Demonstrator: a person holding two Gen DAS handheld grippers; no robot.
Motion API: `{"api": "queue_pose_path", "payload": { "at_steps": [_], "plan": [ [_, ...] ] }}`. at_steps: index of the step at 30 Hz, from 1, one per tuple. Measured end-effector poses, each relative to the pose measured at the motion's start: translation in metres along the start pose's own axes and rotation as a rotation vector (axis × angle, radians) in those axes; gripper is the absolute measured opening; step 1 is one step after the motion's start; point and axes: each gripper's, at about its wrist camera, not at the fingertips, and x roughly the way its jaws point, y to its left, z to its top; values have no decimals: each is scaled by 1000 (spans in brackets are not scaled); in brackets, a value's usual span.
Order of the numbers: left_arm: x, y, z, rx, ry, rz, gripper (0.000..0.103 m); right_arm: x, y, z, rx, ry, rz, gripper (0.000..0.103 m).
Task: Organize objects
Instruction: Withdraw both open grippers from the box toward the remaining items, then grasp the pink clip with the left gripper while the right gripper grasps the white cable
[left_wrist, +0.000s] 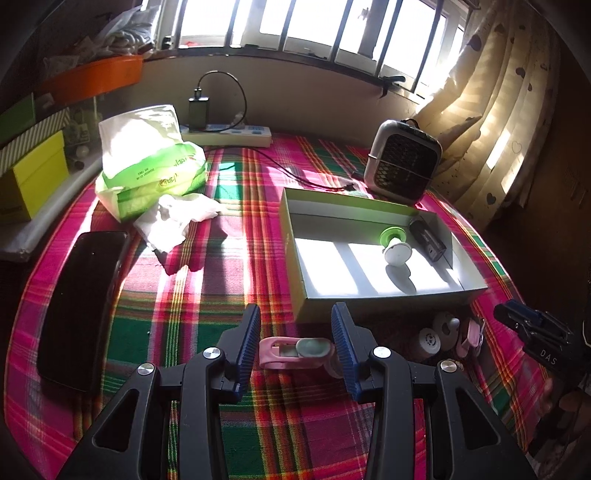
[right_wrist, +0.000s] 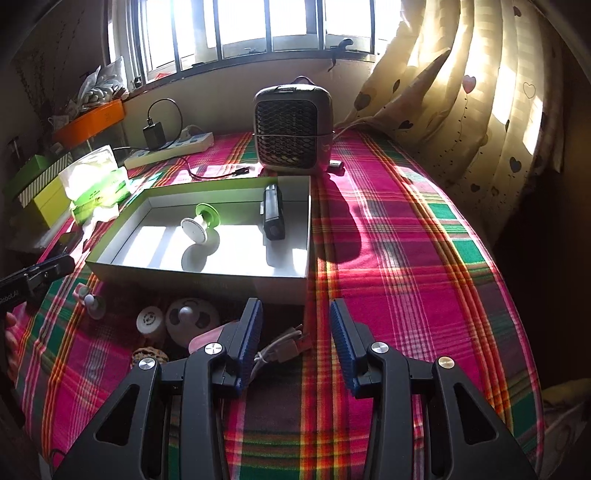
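Pink clip (left_wrist: 295, 352) lying flat on plaid cloth (left_wrist: 192, 325), framed between spread fingers of left gripper (left_wrist: 296, 341), likely lining up for pickup. Right gripper (right_wrist: 296, 334) hovering open over cable (right_wrist: 280, 349). Box (left_wrist: 291, 218) waiting beyond, already holding two items.

Woven plaid cloth (left_wrist: 192, 325) covers the table, under a matt cardboard box (left_wrist: 317, 295) and glossy black plastic pad (left_wrist: 79, 306).
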Motion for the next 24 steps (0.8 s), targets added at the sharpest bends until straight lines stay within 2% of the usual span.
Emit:
{"api": "queue_pose_path", "payload": {
  "at_steps": [12,24],
  "plan": [
    [1,13,-21,-15,45,-6,38,12,-2,-20,32,63,9,43],
    [14,8,-14,7,59,-44,42,17,1,-19,52,73,55,46]
  ]
}}
